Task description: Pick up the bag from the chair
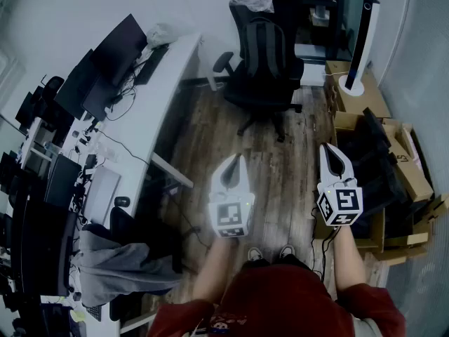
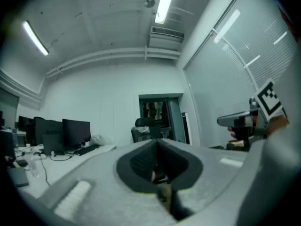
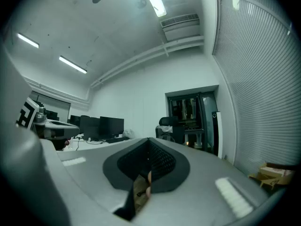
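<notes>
Bag (image 1: 264, 48) is a dark backpack, sitting upright on the black office chair (image 1: 247, 93) with its straps facing the camera, leaning against the backrest. The chair is parked on the wood floor (image 1: 210, 132) at the far end of the room, just off the end of the long white desk (image 1: 175, 65).

Neither gripper is anywhere near it. The left gripper (image 1: 240, 159) is held out over the floor on the near side of the chair, pointing more or less at it. Its jaws are pressed together at the tips with nothing between them, just the little oval gap behind. The right gripper (image 1: 325, 148) is the same deal, tips closed and empty, held off to the right next to the pile of cardboard boxes (image 1: 414, 181).

The desk runs down the left side with black monitors (image 1: 105, 65), a keyboard (image 1: 149, 65) and a mess of cables.
</notes>
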